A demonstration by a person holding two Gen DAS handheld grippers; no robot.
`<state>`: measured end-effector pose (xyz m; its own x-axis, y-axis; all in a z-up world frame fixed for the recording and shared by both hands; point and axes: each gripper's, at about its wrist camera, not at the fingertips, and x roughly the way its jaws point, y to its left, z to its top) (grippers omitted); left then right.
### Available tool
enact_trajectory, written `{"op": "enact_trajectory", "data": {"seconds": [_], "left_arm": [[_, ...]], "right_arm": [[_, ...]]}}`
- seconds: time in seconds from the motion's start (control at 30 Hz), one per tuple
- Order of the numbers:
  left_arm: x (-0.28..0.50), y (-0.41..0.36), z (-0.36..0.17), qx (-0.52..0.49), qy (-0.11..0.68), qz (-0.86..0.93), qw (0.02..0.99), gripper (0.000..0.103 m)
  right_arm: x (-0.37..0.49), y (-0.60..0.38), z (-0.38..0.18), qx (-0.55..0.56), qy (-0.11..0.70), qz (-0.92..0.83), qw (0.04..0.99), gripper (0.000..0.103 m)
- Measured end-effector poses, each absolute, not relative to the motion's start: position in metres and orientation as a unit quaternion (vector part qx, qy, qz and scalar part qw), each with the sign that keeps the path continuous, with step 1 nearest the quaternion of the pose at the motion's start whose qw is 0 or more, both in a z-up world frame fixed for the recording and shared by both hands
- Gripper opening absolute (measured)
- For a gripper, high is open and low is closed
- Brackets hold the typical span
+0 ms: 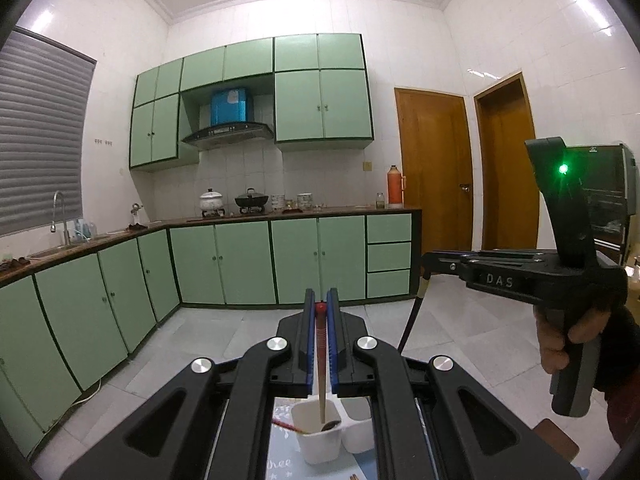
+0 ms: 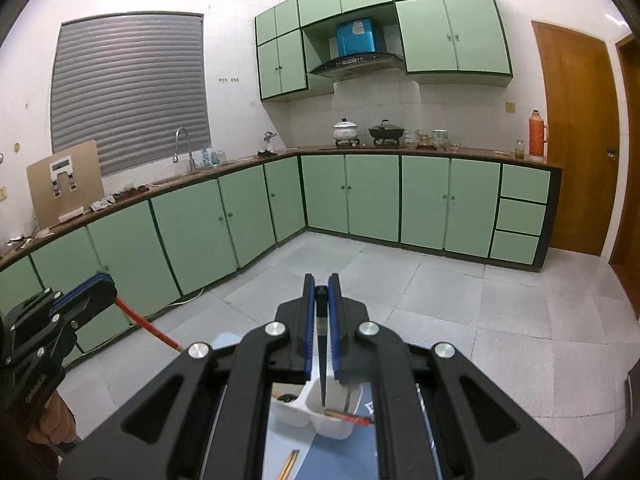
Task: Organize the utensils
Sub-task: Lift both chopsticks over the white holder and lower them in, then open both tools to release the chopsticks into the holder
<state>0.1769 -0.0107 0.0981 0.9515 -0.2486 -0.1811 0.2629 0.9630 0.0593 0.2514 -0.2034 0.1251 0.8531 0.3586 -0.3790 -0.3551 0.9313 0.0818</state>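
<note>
Chopsticks are the things being sorted here, and each gripper has one. The left gripper (image 1: pixel 320 308) is squeezed tight on a red-topped chopstick (image 1: pixel 321 344), whose pale thin end hangs down into a white holder (image 1: pixel 316 436) on the table below. The right gripper (image 2: pixel 321 292) is squeezed tight on a dark chopstick (image 2: pixel 322 360), and its thin end points down into the same white holder (image 2: pixel 336 424). Both sticks are held by the thick end, I think so the thin ends can go into the cups first and stand up. The holder has two cups side by side, likely so each kind gets its own place. Counting in the left view: one chopstick held, one dark spoon (image 1: pixel 331 425) in the near cup, and one red stick (image 1: pixel 286 426) leaning on the rim. In the right view, a loose pair of pale chopsticks (image 2: pixel 289 465) lies flat on the blue mat (image 2: pixel 344 456), not yet put away. A hand (image 1: pixel 556 344) holds the right gripper's handle. So two grippers, two held sticks, two cups.
</note>
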Motion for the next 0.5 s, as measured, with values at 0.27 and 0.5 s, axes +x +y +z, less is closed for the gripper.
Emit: {"op": "enact_trajectory", "data": {"seconds": [0.27,0.5], "left_arm": [[0.242,-0.008,0.056,0.023,0.123,-0.121,0.985,0.006],[0.278,-0.009,0.027,0.018,0.171,-0.126,0.977,0.006]], "right_arm": [[0.291,-0.197,0.078,0.014,0.244,0.191,0.951,0.006],[0.296,-0.191,0.052,0.013,0.283,0.204,0.937,0.010]]}}
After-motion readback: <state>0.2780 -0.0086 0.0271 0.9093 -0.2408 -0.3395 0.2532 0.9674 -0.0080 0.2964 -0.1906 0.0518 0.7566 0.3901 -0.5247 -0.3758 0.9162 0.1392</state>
